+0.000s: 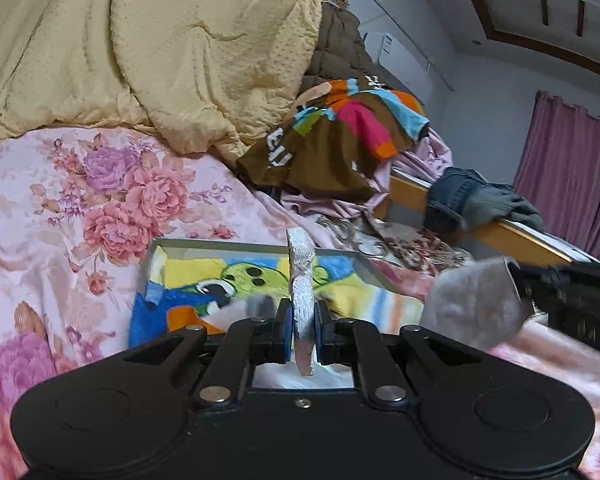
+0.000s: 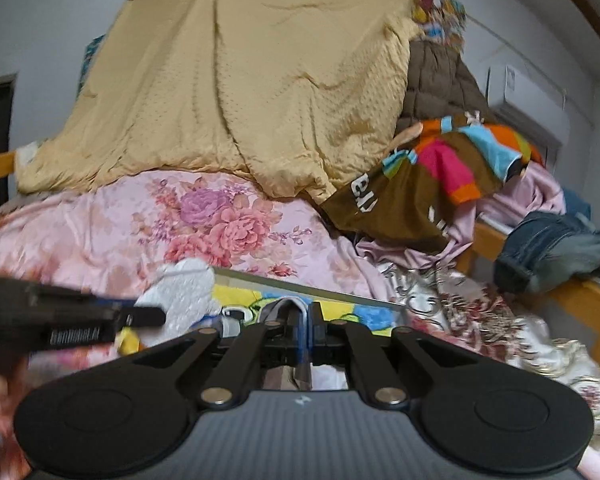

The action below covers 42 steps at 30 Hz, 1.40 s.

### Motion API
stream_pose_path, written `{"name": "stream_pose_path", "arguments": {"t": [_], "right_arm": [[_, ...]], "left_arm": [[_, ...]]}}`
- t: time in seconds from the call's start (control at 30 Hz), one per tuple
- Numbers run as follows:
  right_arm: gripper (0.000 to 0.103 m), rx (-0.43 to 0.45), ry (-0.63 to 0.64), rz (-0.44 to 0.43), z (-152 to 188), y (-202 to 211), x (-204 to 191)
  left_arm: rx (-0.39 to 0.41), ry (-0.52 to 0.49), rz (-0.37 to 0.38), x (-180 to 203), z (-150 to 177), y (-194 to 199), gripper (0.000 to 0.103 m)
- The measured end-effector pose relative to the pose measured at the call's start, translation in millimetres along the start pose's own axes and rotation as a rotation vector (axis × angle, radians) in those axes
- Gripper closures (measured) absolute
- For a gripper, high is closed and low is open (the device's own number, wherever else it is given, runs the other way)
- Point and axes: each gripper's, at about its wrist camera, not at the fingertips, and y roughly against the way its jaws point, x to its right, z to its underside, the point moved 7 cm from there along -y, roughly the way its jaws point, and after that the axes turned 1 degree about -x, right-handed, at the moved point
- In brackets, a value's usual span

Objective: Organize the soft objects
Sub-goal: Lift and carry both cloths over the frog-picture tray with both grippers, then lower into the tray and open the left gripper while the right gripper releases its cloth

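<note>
White foam-like pad [image 1: 302, 276]: left gripper [image 1: 303, 330] clamping it edge-on, long axis forward over cartoon tray [image 1: 260, 248]; right gripper [image 2: 306, 334] pinching grey cloth [image 2: 278, 306] alongside

Mustard-yellow quilt [image 1: 148, 40], pink floral bedspread [image 1: 80, 200] — purple and coral blooms — beside a brown multicoloured garment [image 1: 332, 140]

- My left claw [image 1: 303, 316]: matte black housing with two round discs, four slanted linkage arms on silver rivets, blue pads inside the fingers.
- My right claw [image 2: 305, 322]: same black linkage, but a ribbed grey centre panel carrying a small pale logo.
</note>
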Motion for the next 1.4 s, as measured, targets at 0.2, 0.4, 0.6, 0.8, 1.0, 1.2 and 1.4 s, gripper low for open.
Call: {"name": "stream_pose_path", "arguments": {"t": [0.2,0.4,0.6,0.8,1.0,1.2,1.4], "right_arm": [[0.099,-0.048,-0.105,-0.011,-18.2,-60.1,-2.2],[0.099,-0.124,-0.128,0.004,-14.3,-105.0,-13.1],[0.098,-0.185,-0.163,0.016,0.0,-130.6,-19.4],[0.098,-0.218,-0.165,0.025,11.8,-136.4,-20.5],[0.092,-0.227,-0.169,0.018,17.5,-134.2,-21.5],[0.067,-0.232,-0.187,0.015,24.3,-126.2,-18.3],[0.047,-0.211,-0.198,0.011,25.8,-109.7,-13.1]], "left_arm": [[0.011,0.046,-0.012,-40.1,-10.1,-29.1,0.092],[-0.012,0.057,0.009,-64.4,-10.7,-54.7,0.092],[-0.048,0.126,0.052,-77.5,-1.9,-69.2,0.092],[-0.078,0.144,0.07,-81.5,3.3,-79.9,0.09],[-0.11,0.163,0.051,-87.9,9.9,-86.1,0.088],[-0.117,0.171,0.017,-91.8,9.8,-86.7,0.081],[-0.112,0.163,-0.019,-90.1,5.0,-79.7,0.052]]}}
